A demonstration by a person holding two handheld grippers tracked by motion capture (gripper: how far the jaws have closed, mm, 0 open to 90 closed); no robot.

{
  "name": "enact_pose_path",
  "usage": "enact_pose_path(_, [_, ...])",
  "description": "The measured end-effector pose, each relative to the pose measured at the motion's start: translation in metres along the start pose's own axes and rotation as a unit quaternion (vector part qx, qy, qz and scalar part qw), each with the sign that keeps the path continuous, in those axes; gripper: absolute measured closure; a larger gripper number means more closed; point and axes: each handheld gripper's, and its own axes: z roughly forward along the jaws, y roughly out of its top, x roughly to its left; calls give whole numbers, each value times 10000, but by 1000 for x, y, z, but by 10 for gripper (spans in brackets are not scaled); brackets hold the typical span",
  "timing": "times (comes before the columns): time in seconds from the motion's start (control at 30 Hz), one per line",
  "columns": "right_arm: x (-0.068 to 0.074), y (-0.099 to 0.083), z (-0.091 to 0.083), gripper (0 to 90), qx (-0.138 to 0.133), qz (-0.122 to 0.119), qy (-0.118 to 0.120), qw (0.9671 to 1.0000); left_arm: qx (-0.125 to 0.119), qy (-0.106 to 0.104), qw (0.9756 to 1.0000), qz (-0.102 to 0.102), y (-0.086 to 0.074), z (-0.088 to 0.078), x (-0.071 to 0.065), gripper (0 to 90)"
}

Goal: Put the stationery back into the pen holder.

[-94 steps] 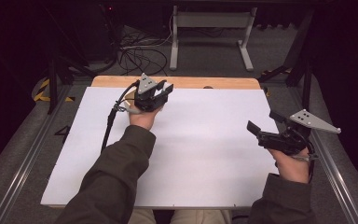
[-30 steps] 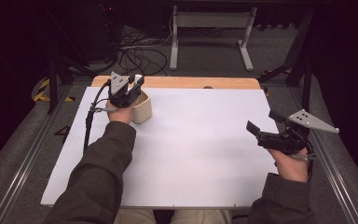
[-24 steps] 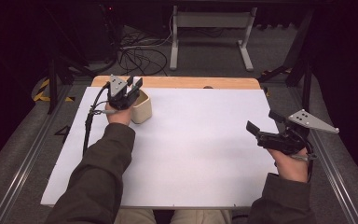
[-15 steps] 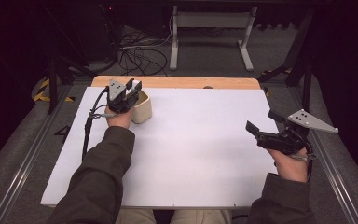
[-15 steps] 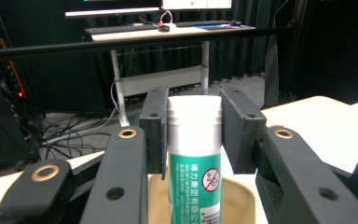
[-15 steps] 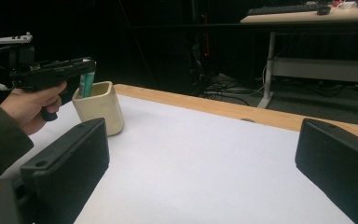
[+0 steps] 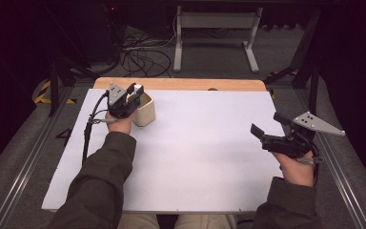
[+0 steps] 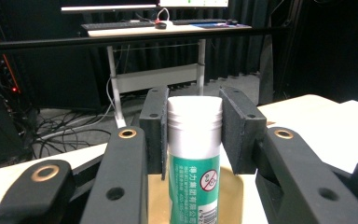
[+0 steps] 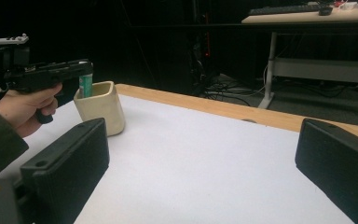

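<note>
Bottle (image 8: 195, 154) clamped between left jaws.

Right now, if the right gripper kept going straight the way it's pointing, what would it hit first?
Probably nothing on the table: the open right gripper points across bare white table toward its wooden far edge. The beige cup sits well off to one side.

room: dark | floor (image 7: 209, 62): grey, cables (image 7: 143, 55) | far desk (image 8: 168, 29): keyboard (image 8: 116, 24) | table (image 7: 209, 157): white top
</note>
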Motion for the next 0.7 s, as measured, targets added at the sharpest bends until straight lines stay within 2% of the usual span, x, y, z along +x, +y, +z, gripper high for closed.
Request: enact_pose_path(0.7, [3, 0, 3, 33, 43, -34, 21, 10000, 190, -119, 9996, -144, -8, -7, 2, 651])
